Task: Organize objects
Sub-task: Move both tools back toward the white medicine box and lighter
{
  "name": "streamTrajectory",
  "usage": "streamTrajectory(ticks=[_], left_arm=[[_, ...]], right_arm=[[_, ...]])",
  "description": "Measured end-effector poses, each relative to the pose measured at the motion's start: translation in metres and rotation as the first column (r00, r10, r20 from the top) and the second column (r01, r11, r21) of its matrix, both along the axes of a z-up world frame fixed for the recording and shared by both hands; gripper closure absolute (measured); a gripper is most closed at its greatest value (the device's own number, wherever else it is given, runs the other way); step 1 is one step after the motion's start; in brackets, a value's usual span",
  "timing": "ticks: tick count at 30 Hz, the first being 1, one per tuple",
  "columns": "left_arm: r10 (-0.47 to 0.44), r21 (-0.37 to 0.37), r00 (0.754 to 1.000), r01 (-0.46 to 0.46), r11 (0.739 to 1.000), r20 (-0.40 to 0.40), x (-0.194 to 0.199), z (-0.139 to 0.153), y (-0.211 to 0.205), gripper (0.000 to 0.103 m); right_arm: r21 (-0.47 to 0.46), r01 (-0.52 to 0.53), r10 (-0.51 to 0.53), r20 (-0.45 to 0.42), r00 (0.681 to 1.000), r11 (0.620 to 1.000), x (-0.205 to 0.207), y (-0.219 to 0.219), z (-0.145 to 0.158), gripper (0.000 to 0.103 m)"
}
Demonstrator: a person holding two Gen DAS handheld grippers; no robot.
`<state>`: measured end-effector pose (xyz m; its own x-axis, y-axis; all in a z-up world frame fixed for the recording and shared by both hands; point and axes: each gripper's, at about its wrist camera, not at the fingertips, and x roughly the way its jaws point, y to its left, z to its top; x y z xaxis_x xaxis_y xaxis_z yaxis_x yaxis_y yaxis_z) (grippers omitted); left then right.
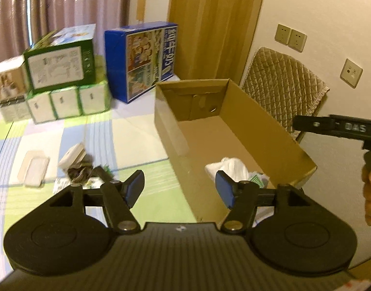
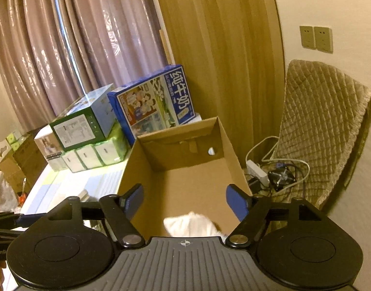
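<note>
Bench [image 1: 141,131] w/ checked cloth, green, white & pale blue. On it: open cardboard box [image 1: 265,131] at right; blue carton [image 1: 141,63] behind it; tissue packs [image 1: 69,103] at back left, w/ green box [image 1: 60,65] stacked on top & white box [image 1: 8,87] beside. Near left: flat white tray [image 1: 33,172], small white block [image 1: 72,156], dark clump [image 1: 81,171], printed packet [image 1: 64,185], blurred.
</note>
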<state>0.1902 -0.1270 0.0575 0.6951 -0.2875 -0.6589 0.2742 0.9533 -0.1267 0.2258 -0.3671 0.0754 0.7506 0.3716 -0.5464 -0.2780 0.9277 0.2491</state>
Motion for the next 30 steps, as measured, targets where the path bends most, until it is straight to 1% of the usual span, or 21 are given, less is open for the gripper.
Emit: streamTrajectory(ticks=[3, 6, 11, 14, 18, 24, 30], left_arm=[[0.029, -0.010, 1.000, -0.029, 1.000, -0.010, -0.015, -0.002, 0.015, 0.041], [0.057, -0.014, 0.998, -0.057, 0.998, -0.017, -0.031, -0.003, 0.030, 0.036], [0.121, -0.014, 0.992, -0.121, 0.993, -0.035, -0.059, -0.007, 0.064, 0.026], [0.154, -0.004, 0.988, -0.154, 0.988, -0.031, -0.074, -0.008, 0.085, 0.020], [0.210, -0.008, 0.977, -0.210, 0.978, -0.031, -0.089, -0.010, 0.112, 0.016], [0.239, 0.007, 0.971, -0.239, 0.971, -0.011, -0.104, -0.006, 0.136, 0.011], [0.291, 0.005, 0.957, -0.291, 0.957, 0.011, -0.113, -0.002, 0.162, 0.007]], right_arm=[[0.012, -0.003, 0.003, -0.009, 1.000, 1.000, -0.018, 0.001, 0.001, 0.027], [0.024, -0.021, 0.021, -0.010, 1.000, 0.999, -0.037, 0.009, 0.005, 0.023], [0.043, -0.054, 0.053, 0.007, 0.999, 0.998, -0.068, 0.030, 0.014, 0.012], [0.035, -0.090, 0.090, 0.000, 0.996, 0.995, -0.082, 0.048, 0.016, 0.009], [-0.002, -0.144, 0.144, 0.010, 0.989, 0.990, -0.098, 0.072, 0.018, 0.008], [0.001, -0.187, 0.187, 0.012, 0.982, 0.982, -0.117, 0.099, 0.018, 0.007], [-0.013, -0.258, 0.258, -0.001, 0.966, 0.966, -0.130, 0.132, 0.007, 0.007]])
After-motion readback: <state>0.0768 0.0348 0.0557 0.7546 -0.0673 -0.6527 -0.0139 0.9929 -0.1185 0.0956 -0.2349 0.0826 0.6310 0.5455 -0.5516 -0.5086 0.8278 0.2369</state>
